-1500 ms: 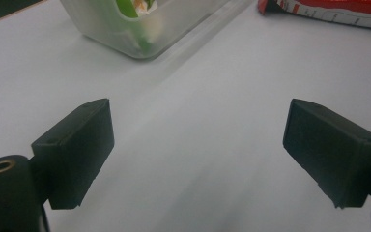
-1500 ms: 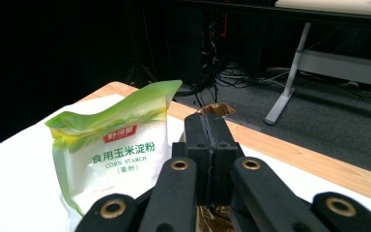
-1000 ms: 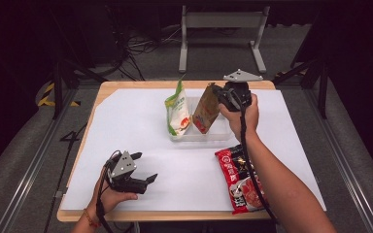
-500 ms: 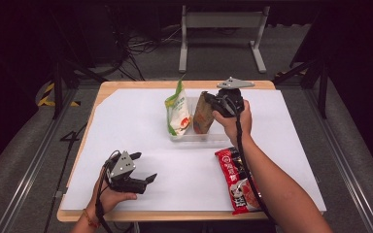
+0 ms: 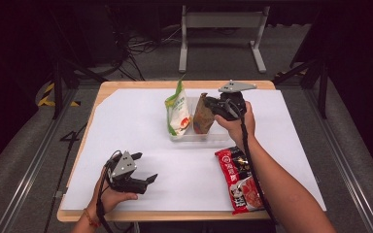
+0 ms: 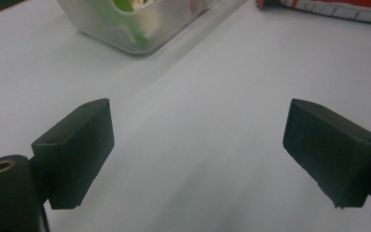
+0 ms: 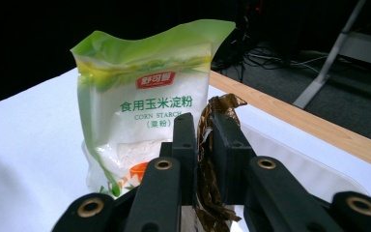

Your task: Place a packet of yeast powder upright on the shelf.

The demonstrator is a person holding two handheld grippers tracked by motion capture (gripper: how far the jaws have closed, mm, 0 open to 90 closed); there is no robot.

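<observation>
A green corn starch bag (image 5: 177,111) (image 7: 140,121) and a brown crinkled bag (image 5: 204,117) (image 7: 218,107) stand upright in a clear plastic container (image 5: 199,137) (image 6: 125,29) at the table's middle back. My right gripper (image 5: 210,105) (image 7: 203,130) is at the brown bag's top edge. Its jaws have just been opening, and the bag's top sits loosely between them with a thin gap on one side. My left gripper (image 5: 145,168) (image 6: 198,135) rests open on the white sheet near the front left, with nothing between its jaws.
A red snack packet (image 5: 240,179) (image 6: 328,5) lies flat on the white sheet (image 5: 126,126) at the front right, under the right forearm. The wooden table edge (image 5: 141,83) frames the sheet. A metal stand (image 5: 221,22) is on the floor behind.
The right gripper has moved slightly left and down with the brown bag, which now stands in the container beside the green bag. Its jaws have parted a little. The left hand stayed still.
</observation>
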